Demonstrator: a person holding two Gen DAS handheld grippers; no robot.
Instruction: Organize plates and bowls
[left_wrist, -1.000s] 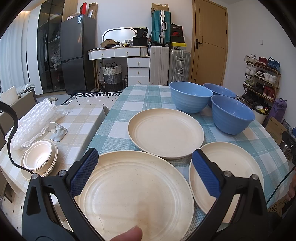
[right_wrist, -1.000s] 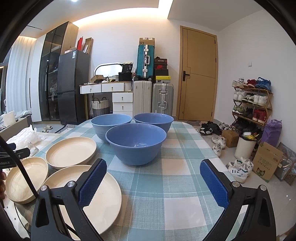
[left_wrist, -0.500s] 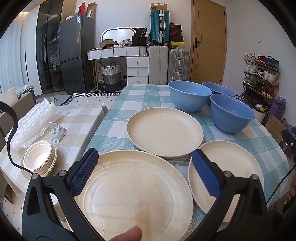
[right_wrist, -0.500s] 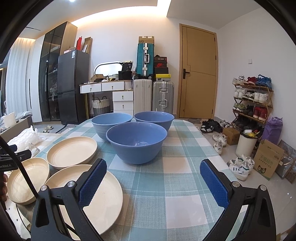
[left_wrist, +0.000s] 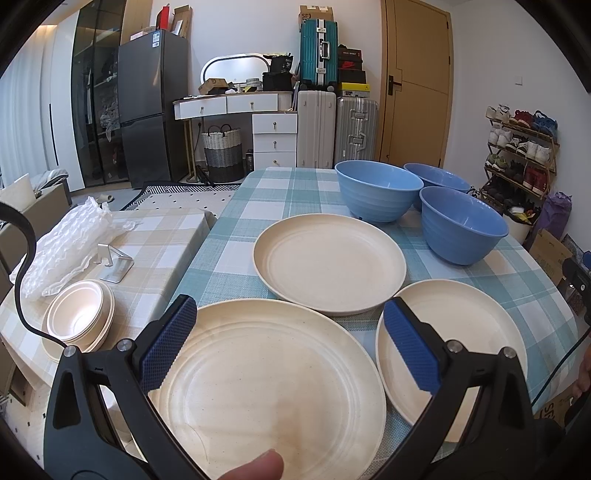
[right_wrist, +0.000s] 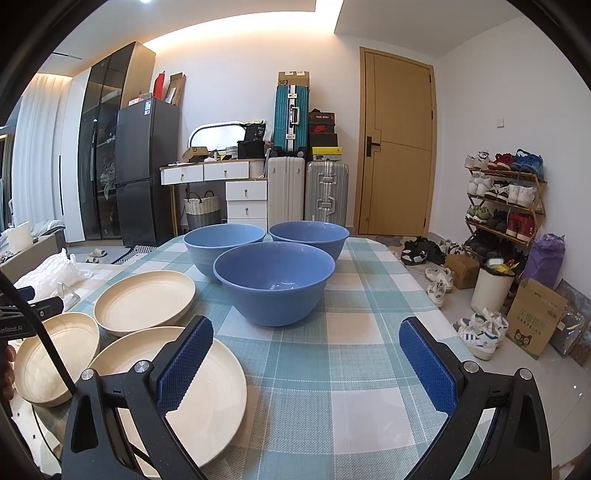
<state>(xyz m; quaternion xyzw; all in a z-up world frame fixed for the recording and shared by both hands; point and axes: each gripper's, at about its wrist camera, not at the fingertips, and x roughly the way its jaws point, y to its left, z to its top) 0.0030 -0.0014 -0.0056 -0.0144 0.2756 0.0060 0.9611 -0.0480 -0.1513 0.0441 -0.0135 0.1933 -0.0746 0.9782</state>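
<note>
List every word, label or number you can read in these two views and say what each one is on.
"SF": cardboard box on top of the teal suitcase.
"enRobot.AI", start cut off: left tongs at the right view's edge.
Chinese characters with a cat face: floor carton; too blurred to quote.
Red logo: shoebox; no readable words.
Sticker on the fridge: too small to read.
Plates and bowls: no text.

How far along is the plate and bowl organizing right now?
Nothing looks done yet. The three cream plates lie separately on the checked tablecloth, and the three blue bowls stand unstacked. Nothing is in hand: the left gripper hangs open over the nearest plate, and the right gripper is open too. All stacking remains.
</note>
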